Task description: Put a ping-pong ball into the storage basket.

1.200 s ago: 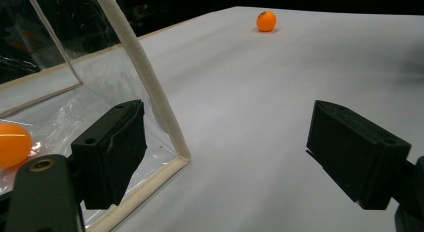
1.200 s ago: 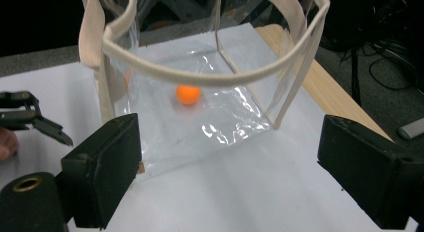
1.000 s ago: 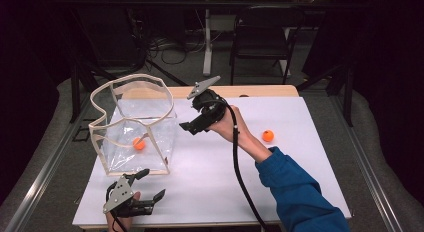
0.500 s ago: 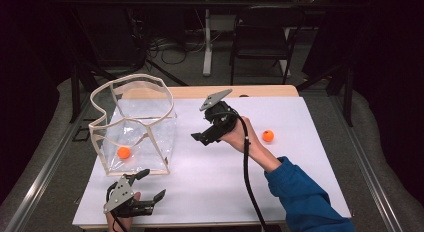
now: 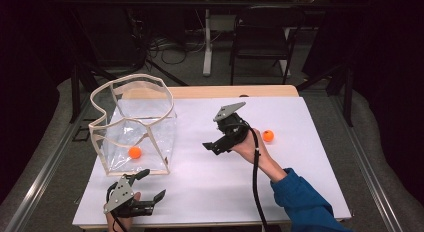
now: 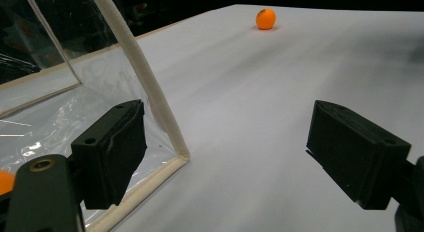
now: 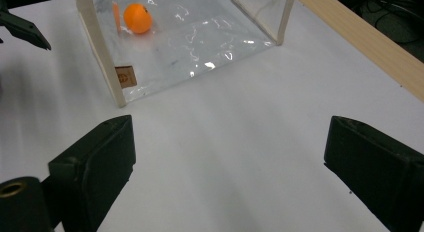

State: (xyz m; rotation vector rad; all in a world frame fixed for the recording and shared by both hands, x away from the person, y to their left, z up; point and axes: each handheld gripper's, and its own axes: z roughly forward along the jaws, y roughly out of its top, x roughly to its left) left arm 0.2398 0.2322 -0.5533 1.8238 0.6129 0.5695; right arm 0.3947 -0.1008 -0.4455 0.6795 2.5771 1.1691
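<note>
High view: white table top with a wooden far edge, grey floor, dark room, chair behind. Clear bag stands at left, one orange ball inside; a second ball lies loose at right. Right gripper mid-table, jaws just opening, nothing between them.

Left gripper view: left gripper, jaws apart, at the bag's corner.

Right gripper view: jaws wide over bare white surface; bag ahead.
</note>
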